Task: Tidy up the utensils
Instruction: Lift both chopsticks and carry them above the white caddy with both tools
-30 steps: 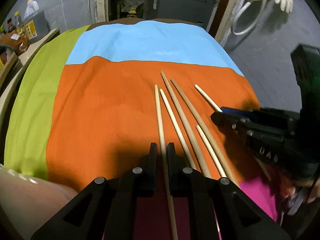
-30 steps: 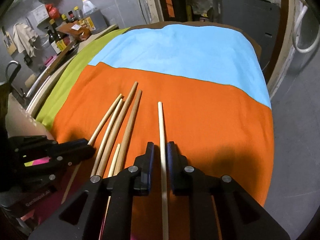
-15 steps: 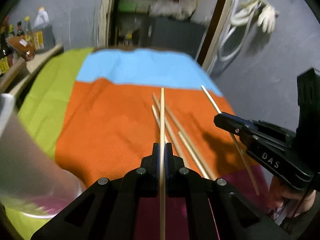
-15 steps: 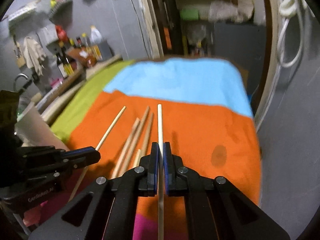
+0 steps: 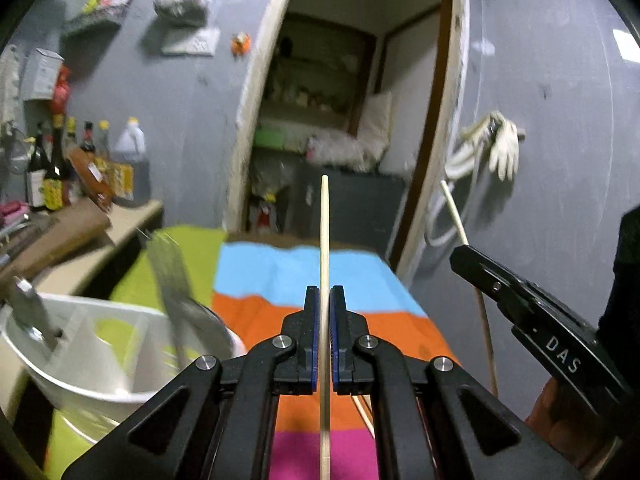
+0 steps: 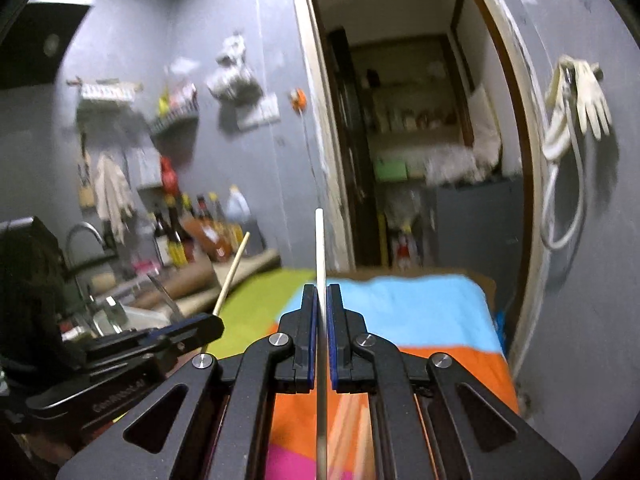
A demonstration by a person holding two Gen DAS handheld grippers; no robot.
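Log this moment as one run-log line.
left gripper: shut on chopstick | right gripper: shut on second chopstick | both raised above striped cloth | white utensil holder at left

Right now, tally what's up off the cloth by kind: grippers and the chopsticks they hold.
Hand-held grippers: 2 (left hand-held gripper, right hand-held gripper)
Chopsticks held: 2 (left chopstick, right chopstick)
Total: 4
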